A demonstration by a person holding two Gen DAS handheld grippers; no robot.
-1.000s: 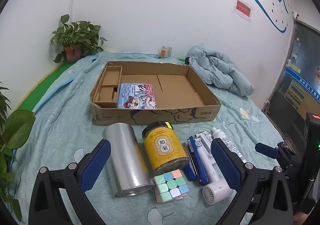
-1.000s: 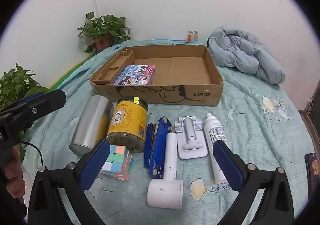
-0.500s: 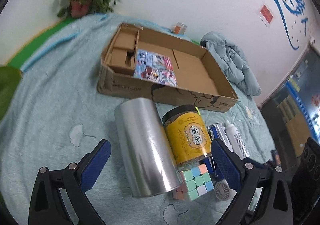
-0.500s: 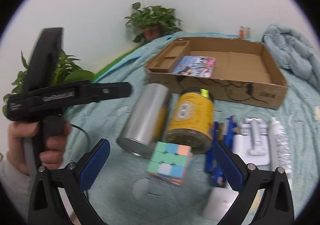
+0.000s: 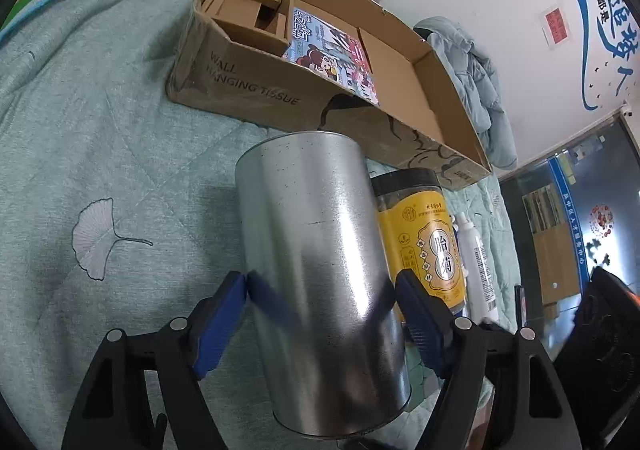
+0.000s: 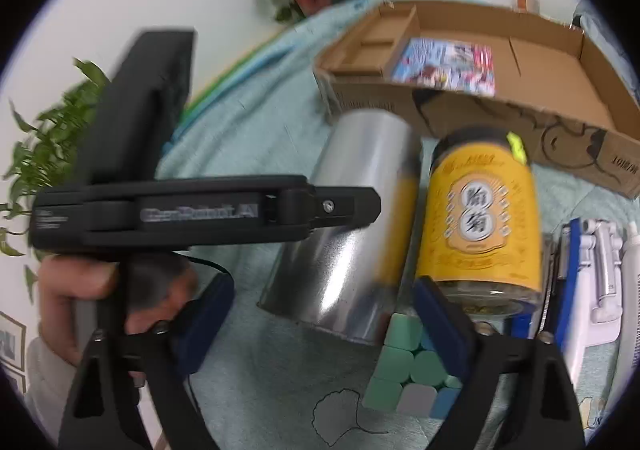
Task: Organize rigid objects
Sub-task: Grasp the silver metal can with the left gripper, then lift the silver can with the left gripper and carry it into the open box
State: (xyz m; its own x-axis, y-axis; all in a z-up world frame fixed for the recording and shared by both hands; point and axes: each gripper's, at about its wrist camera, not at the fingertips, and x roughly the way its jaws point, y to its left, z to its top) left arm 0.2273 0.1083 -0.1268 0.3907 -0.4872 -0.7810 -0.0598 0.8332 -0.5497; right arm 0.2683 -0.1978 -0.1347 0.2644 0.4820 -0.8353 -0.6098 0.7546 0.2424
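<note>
Left wrist view: a teal quilt (image 5: 100, 153) is covering the surface, with a cardboard box (image 5: 256, 89) lying toward its far edge. The left gripper (image 5: 322, 300), jaws having just been closing, is pinching the metal can (image 5: 320, 274) lying just in front of the box, beside a yellow jar (image 5: 424, 238).

Right wrist view: blurred; the right gripper (image 6: 322, 324), jaws having just been closing, is hanging over the can's rim and a pastel cube (image 6: 412, 370), touching neither.

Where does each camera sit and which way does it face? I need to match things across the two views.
Left wrist: on the left gripper, looking down over the silver can between its blue fingers toward the cardboard box.
Right wrist: on the right gripper, facing the yellow jar; the person's hand shows.
Shared: can, jar, box.
</note>
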